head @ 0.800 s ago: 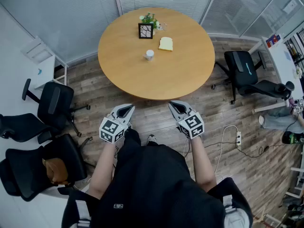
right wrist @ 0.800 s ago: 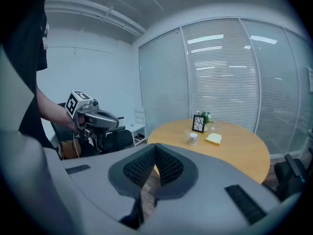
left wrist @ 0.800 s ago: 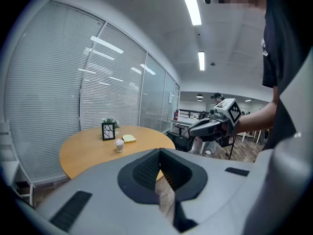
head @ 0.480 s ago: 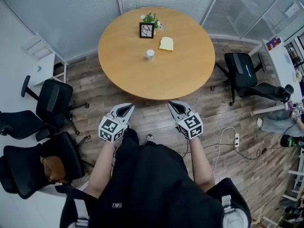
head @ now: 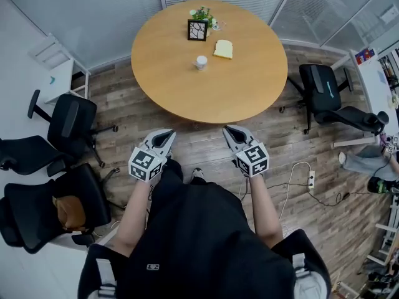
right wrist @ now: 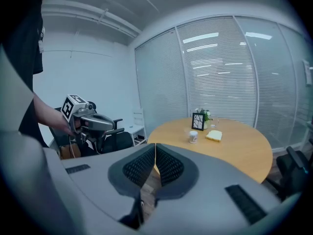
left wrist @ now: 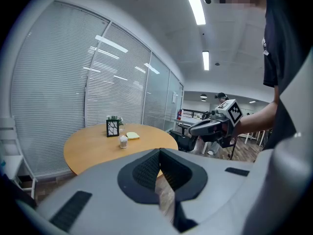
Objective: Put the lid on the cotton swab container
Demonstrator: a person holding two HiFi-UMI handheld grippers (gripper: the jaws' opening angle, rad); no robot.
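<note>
On the round wooden table (head: 187, 98) stands a small white cotton swab container (head: 201, 61), far ahead of both grippers. It also shows in the left gripper view (left wrist: 123, 141) and the right gripper view (right wrist: 193, 137). A flat pale yellow piece (head: 223, 48) lies just beyond it; I cannot tell whether it is the lid. My left gripper (head: 168, 132) and right gripper (head: 229, 130) hang side by side over the wooden floor, short of the table's near edge. Both are shut with nothing in them, as their own views show for the left gripper (left wrist: 159, 152) and the right gripper (right wrist: 155, 147).
A black picture frame (head: 197, 30) and a small plant (head: 202, 12) stand at the table's far side. Black office chairs stand at the left (head: 72, 129) (head: 37, 210) and right (head: 324, 92). A white side table (head: 53, 73) and a floor power strip (head: 310, 180) flank the path.
The table sits slightly higher in the head view than before. Both grippers keep the same shut pose side by side.
</note>
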